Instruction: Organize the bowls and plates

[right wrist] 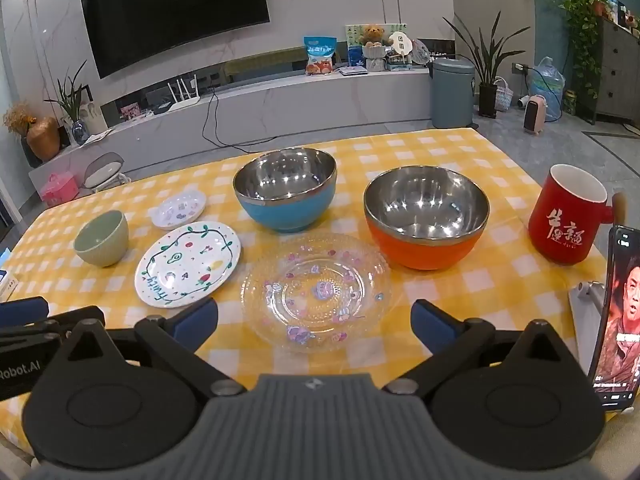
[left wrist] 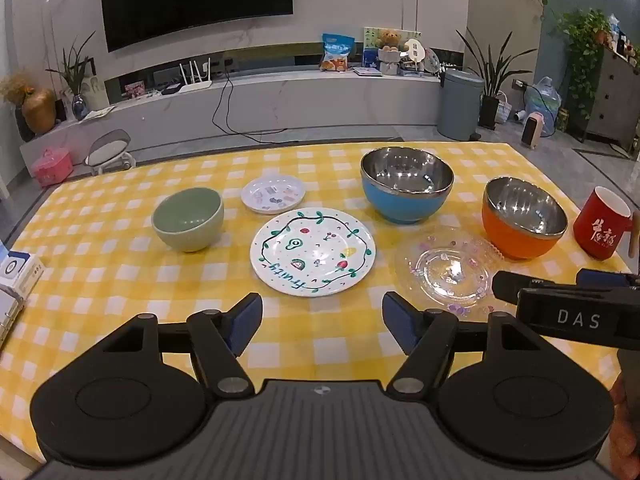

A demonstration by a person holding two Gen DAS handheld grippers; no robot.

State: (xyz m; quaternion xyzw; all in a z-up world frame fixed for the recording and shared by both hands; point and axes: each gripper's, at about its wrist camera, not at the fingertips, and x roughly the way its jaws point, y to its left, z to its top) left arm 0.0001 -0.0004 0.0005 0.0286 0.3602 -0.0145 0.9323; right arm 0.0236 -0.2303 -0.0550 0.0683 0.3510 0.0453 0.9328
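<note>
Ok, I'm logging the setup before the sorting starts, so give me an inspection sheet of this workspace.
Surface: table under a yellow checked cloth, flat.
Job's things: green bowl, blue bowl, orange bowl, all upright and empty; small plate, fruit plate, clear glass plate. All lie singly, nothing stacked.
Clutter: red mug at the right edge; phone on a stand showing a video; boxes at the left edge.
Grippers: left gripper and right gripper open, holding nothing.
Cables: none on the table; a black cable hangs from the TV shelf.
Surroundings: TV, bin, potted plants.
</note>
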